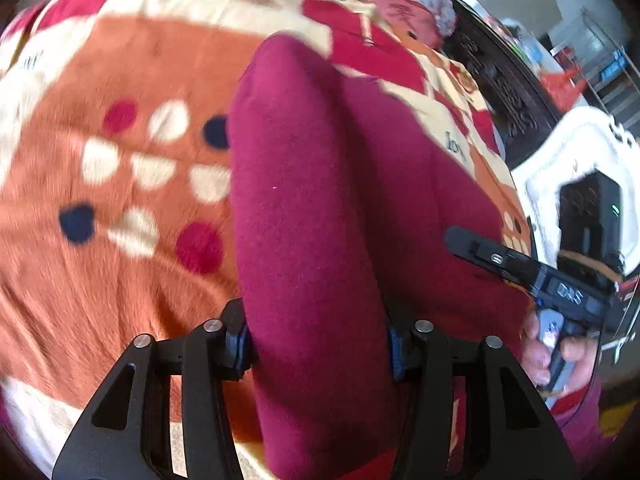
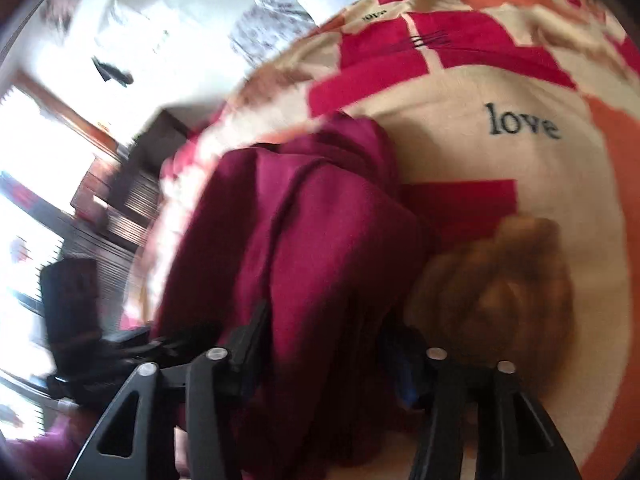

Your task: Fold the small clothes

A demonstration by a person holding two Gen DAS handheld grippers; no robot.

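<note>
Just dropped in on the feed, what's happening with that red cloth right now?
A person is folding a dark red garment over a patterned blanket with a handheld gripper in each hand. The left gripper has a thick fold of the cloth between its fingers. The right gripper also has bunched cloth between its fingers. Both views are motion-blurred, so the fold looks under way, not finished.

A: Hidden behind the maroon garment [image 1: 304,208], the inner pads of the left gripper [image 1: 316,344]?
B: Yes. Motion-blurred beside that garment [image 2: 304,240], the brown patch [image 2: 500,280] and right gripper [image 2: 328,360]; garment cut off at bottom edge.
</note>
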